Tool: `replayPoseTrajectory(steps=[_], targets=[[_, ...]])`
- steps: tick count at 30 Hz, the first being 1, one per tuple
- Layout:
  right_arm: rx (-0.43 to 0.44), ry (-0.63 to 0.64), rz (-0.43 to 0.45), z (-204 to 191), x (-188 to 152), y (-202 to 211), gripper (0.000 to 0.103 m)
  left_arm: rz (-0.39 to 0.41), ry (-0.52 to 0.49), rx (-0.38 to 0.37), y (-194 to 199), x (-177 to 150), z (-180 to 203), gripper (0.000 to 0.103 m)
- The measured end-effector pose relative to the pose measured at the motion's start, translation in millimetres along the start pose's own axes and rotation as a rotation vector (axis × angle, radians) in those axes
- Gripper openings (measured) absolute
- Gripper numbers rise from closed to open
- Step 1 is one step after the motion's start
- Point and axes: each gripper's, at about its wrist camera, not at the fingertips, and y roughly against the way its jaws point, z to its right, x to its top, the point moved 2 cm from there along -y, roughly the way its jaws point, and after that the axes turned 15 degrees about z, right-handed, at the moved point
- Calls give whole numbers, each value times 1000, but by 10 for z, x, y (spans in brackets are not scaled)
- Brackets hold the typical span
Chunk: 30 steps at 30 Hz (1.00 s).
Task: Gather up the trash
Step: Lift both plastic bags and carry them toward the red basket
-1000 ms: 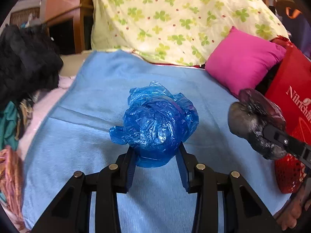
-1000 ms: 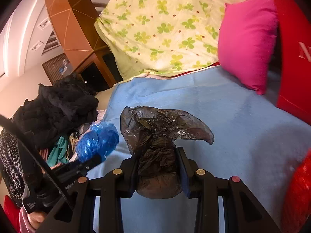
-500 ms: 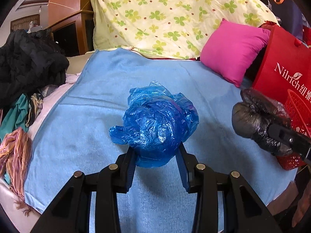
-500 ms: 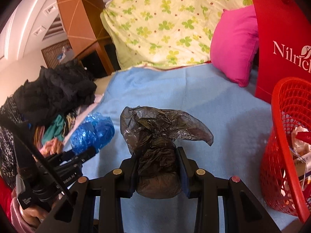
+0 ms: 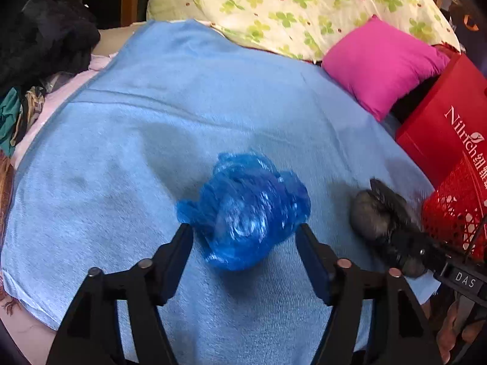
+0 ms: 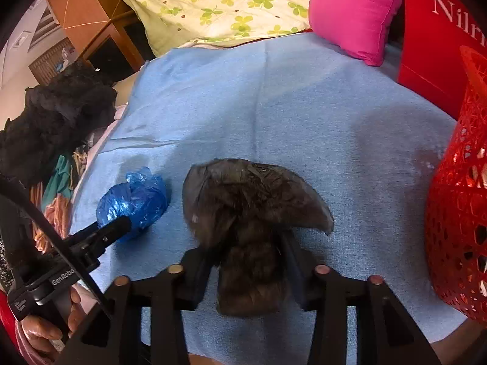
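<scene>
A crumpled blue plastic bag (image 5: pixel 243 210) lies blurred between the fingers of my left gripper (image 5: pixel 243 237), low over the blue blanket (image 5: pixel 182 106). The jaws are opening and stand wide, and the pads no longer press the bag. A crumpled black plastic bag (image 6: pixel 249 222) sits between the fingers of my right gripper (image 6: pixel 249 258). Its jaws are opening too, with a gap showing beside the bag's lower part. The right wrist view shows the blue bag (image 6: pixel 134 200) to the left, beside the left gripper's fingers (image 6: pixel 112 228).
A red mesh basket (image 6: pixel 456 213) stands at the blanket's right edge, with a red paper bag (image 5: pixel 441 127) behind it. A pink pillow (image 5: pixel 383 64) and a flowered quilt (image 5: pixel 274 0) lie at the back. Dark clothes (image 5: pixel 39 39) are heaped on the left.
Both grippers have sunk toward the blanket and tilted down. Each was shut on its bag; now both sets of jaws have spread and the bags sit loose.
</scene>
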Motion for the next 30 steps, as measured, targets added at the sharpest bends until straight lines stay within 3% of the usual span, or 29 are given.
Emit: replayPoseTrajectory(steps=[2, 10, 11, 12, 16, 24, 30], targets=[[-1, -1, -4, 12, 0, -4, 61, 8, -3, 5, -4, 21, -15, 75], [25, -57, -10, 47, 5, -74, 61, 12, -1, -3, -144, -7, 55, 75], [26, -55, -4, 51, 1, -65, 59, 19, -8, -10, -145, -16, 74, 69], [22, -39, 0, 42, -6, -58, 46, 25, -19, -20, -144, -26, 106, 60], [8, 9, 29, -8, -8, 3, 37, 56, -52, -36, -115, -65, 192, 49], [55, 33, 216, -53, 130, 442, 37, 142, -87, -24, 218, 18, 313, 48], [116, 76, 430, -113, 205, 940, 37, 225, -137, 23, 653, 150, 489, 48]])
